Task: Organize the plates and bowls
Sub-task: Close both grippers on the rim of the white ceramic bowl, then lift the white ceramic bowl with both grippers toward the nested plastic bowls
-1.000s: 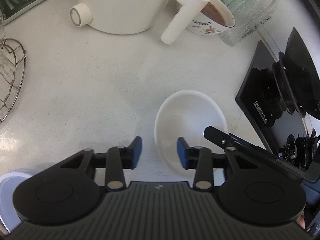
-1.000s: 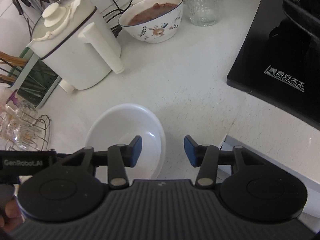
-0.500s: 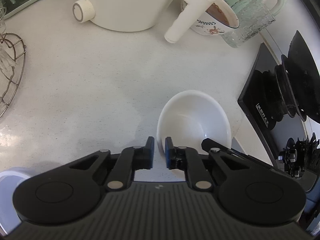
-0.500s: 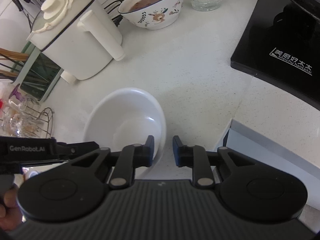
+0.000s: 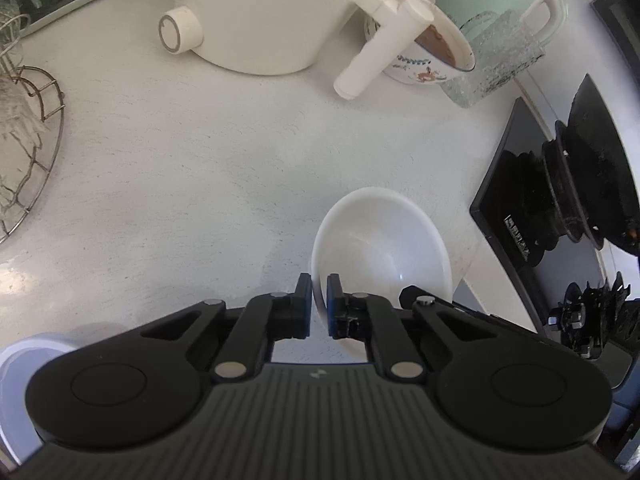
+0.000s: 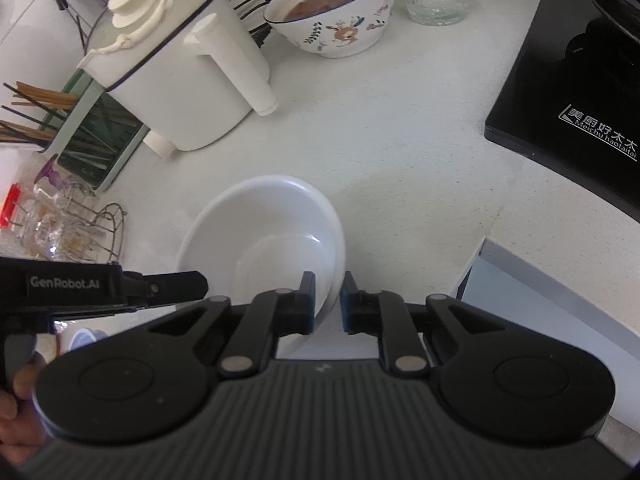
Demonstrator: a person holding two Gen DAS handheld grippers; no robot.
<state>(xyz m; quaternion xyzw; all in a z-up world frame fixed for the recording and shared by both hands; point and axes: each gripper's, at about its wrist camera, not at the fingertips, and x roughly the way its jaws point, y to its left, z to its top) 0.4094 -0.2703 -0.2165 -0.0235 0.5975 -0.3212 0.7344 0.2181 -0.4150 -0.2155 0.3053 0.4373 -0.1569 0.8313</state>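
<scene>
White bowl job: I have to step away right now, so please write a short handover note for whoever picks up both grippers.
Left gripper: shut on the near-left rim of the white bowl.
Right gripper: shut on the same bowl's near-right rim; one finger inside, one outside.
The bowl is empty, over the white counter near its front edge; I cannot tell if it is lifted.
The floral bowl with food stands at the back beside the kettle.
Done: two-gripper grasp. Left: carry the bowl to its place; destination not in view.
</scene>
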